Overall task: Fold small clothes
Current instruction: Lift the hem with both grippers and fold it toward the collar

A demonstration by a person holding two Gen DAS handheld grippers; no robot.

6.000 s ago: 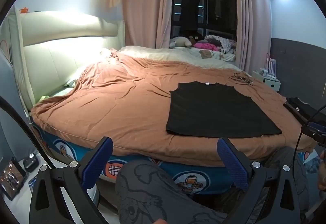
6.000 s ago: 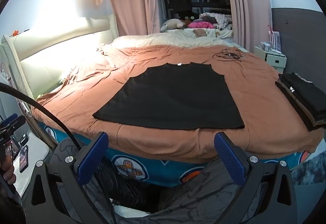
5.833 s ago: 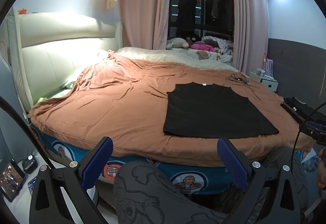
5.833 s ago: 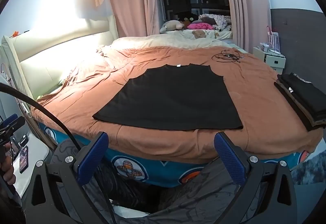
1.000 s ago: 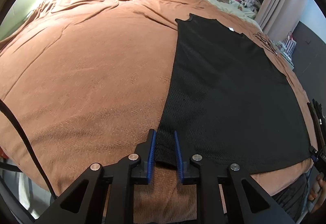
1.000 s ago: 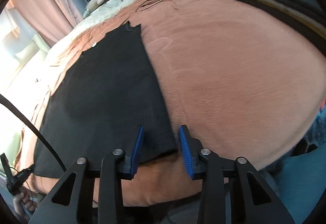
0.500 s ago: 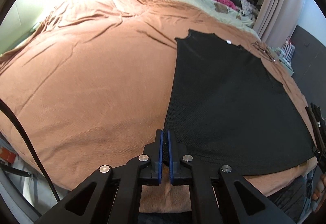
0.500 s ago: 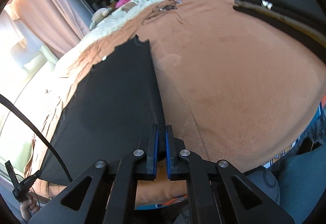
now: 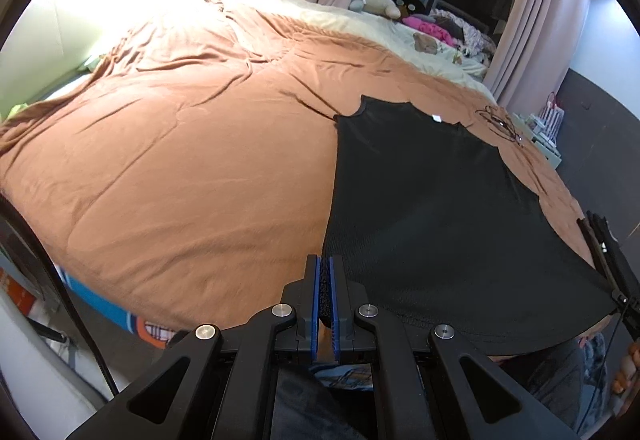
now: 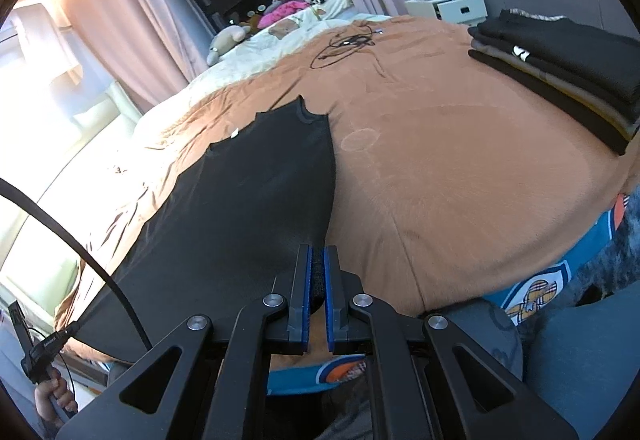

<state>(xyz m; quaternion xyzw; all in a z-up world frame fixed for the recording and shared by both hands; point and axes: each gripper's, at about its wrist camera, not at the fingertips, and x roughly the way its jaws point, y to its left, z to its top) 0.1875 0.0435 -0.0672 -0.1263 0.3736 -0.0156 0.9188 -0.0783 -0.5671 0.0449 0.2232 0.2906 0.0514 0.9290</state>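
A black sleeveless top [image 9: 432, 208] lies on the brown bed cover, neck end far from me; it also shows in the right wrist view [image 10: 248, 208]. My left gripper [image 9: 325, 272] is shut on the top's near left hem corner. My right gripper [image 10: 316, 264] is shut on the near right hem corner. The hem is lifted off the bed and stretched between the two grippers, while the neck end still rests on the cover.
A stack of folded dark clothes [image 10: 560, 56] sits on the bed's right side. A tangled black cable [image 10: 344, 44] lies beyond the top. Soft toys and clothes [image 9: 424, 20] are at the far end. A white nightstand [image 10: 448, 6] stands past the bed.
Both grippers closed on the hem corners a second ago and have since lifted and pulled the hem back toward me, off the bed edge.
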